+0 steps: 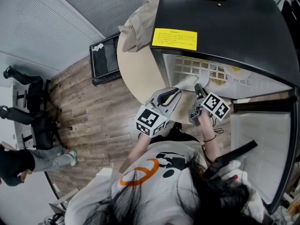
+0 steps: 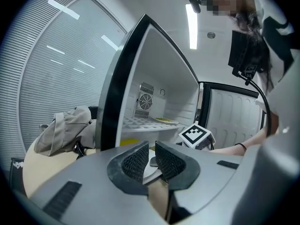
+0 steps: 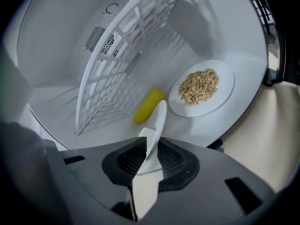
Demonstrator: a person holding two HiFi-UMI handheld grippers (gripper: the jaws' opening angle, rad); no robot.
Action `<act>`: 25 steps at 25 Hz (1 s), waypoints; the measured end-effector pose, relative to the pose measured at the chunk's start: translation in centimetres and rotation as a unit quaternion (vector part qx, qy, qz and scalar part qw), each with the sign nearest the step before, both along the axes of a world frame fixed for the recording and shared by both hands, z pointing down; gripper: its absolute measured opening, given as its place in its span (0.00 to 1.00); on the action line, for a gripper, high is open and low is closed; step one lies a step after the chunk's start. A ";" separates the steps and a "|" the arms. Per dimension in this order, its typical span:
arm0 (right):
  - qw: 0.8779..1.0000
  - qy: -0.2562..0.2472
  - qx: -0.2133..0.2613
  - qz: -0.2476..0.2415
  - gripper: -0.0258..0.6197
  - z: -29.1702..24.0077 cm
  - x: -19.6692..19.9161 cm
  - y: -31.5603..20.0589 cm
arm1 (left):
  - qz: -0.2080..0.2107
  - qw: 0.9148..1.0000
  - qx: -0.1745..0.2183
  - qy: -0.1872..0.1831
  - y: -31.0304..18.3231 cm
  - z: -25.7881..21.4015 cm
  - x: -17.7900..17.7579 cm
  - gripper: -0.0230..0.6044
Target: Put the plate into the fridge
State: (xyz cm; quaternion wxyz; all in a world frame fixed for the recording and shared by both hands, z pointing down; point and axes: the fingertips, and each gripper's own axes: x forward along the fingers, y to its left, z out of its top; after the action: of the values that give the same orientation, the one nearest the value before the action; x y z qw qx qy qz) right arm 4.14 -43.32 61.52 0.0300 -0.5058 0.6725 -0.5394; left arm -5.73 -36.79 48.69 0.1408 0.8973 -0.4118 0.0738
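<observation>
Right gripper (image 3: 151, 153) jaws opening round the white plate (image 3: 158, 118) rim at the fridge (image 1: 225, 27) mouth; left gripper (image 2: 151, 154) alone pinches it, I think. Plate could tip and strike the grain dish (image 3: 220, 97).

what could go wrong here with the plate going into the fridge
1. The right gripper is opening its jaws around the white plate's rim. I can't tell whether that plate already rests inside the fridge. If it doesn't, it would hang from the left gripper alone and might tip.
2. The plate's far edge sits close to the yellow item and the plate of grain, so pushing deeper could shove them.
</observation>
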 end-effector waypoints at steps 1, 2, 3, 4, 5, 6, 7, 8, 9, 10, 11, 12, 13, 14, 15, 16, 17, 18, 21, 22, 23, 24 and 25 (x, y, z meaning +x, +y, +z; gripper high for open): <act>1.000 0.015 -0.004 -0.006 0.14 0.2 0.0 -0.1 | -0.002 1.000 0.000 -0.001 -0.1 0.0 -0.1 0.12; 0.999 0.030 -0.005 -0.014 0.14 0.4 -0.1 -0.2 | -0.004 1.000 0.000 -0.002 -0.1 -0.1 -0.2 0.12; 0.999 0.042 -0.003 -0.022 0.14 0.4 -0.3 -0.3 | -0.005 1.000 0.000 -0.002 -0.1 -0.1 -0.3 0.12; 0.998 0.050 0.002 -0.029 0.14 0.3 -0.4 -0.4 | -0.006 1.000 0.000 -0.003 -0.1 -0.1 -0.3 0.12; 0.998 0.052 0.006 -0.035 0.15 0.2 -0.7 -0.5 | -0.008 1.000 -0.001 -0.004 -0.1 -0.1 -0.5 0.12; 0.998 0.049 0.010 -0.040 0.18 0.1 -1.0 -0.6 | -0.010 1.000 -0.001 -0.005 -0.1 0.0 -0.6 0.12; 0.998 0.046 0.011 -0.045 0.23 0.0 -1.3 -0.6 | -0.012 1.000 -0.001 -0.006 -0.2 0.0 -0.7 0.12; 0.998 0.046 0.011 -0.051 0.29 0.1 -1.6 -0.7 | -0.013 1.000 -0.002 -0.007 -0.2 0.0 -0.8 0.12; 0.997 0.053 0.010 -0.057 0.36 0.2 -1.8 -0.7 | -0.015 1.000 -0.002 -0.008 -0.2 0.0 -1.0 0.12; 0.996 0.066 0.009 -0.063 0.40 0.4 -1.8 -0.6 | -0.016 1.000 -0.002 -0.008 -0.2 0.0 -1.1 0.12; 0.994 0.084 0.010 -0.070 0.41 0.6 -1.9 -0.5 | -0.017 1.000 -0.002 -0.009 -0.1 0.0 -1.1 0.12; 0.992 0.103 0.013 -0.077 0.43 0.7 -1.8 -0.5 | -0.017 1.000 -0.002 -0.009 -0.1 0.0 -1.2 0.12; 0.989 0.120 0.016 -0.083 0.45 0.7 -1.8 -0.4 | -0.018 1.000 -0.002 -0.010 0.0 0.0 -1.2 0.12; 0.987 0.131 0.018 -0.086 0.47 0.7 -1.8 -0.3 | -0.018 1.000 -0.002 -0.010 0.0 0.0 -1.2 0.12; 0.987 0.138 0.019 -0.086 0.48 0.7 -1.8 -0.3 | -0.018 1.000 -0.002 -0.010 0.1 0.0 -1.3 0.12; 0.986 0.142 0.018 -0.082 0.48 0.7 -1.6 -0.3 | -0.017 1.000 -0.002 -0.010 0.1 0.0 -1.3 0.12; 0.986 0.146 0.017 -0.077 0.49 0.6 -1.4 -0.3 | -0.017 1.000 -0.002 -0.010 0.2 -0.1 -1.3 0.12; 0.986 0.151 0.016 -0.072 0.50 0.5 -1.2 -0.3 | -0.016 1.000 -0.002 -0.009 0.2 -0.1 -1.3 0.12; 0.987 0.148 0.015 -0.067 0.50 0.2 -0.9 -0.1 | -0.017 1.000 -0.001 -0.007 0.5 -0.3 -1.5 0.12; 0.988 0.141 0.013 -0.061 0.50 0.1 -0.8 -0.1 | -0.016 1.000 -0.001 -0.007 0.5 -0.3 -1.5 0.12; 0.989 0.137 0.012 -0.054 0.50 0.0 -0.6 -0.1 | -0.015 1.000 0.000 -0.007 0.5 -0.3 -1.5 0.12; 0.989 0.139 0.013 -0.049 0.50 -0.2 -0.4 -0.1 | -0.014 1.000 0.000 -0.007 0.6 -0.3 -1.4 0.12; 0.988 0.146 0.018 -0.046 0.50 -0.4 -0.1 -0.1 | -0.014 1.000 0.000 -0.007 0.6 -0.4 -1.4 0.12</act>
State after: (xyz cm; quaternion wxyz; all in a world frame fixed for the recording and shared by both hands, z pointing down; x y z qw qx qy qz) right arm 4.06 -43.42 61.10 -0.0843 -0.5471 0.7018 -0.4485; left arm -7.11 -36.20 48.34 0.1388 0.8911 -0.4250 0.0780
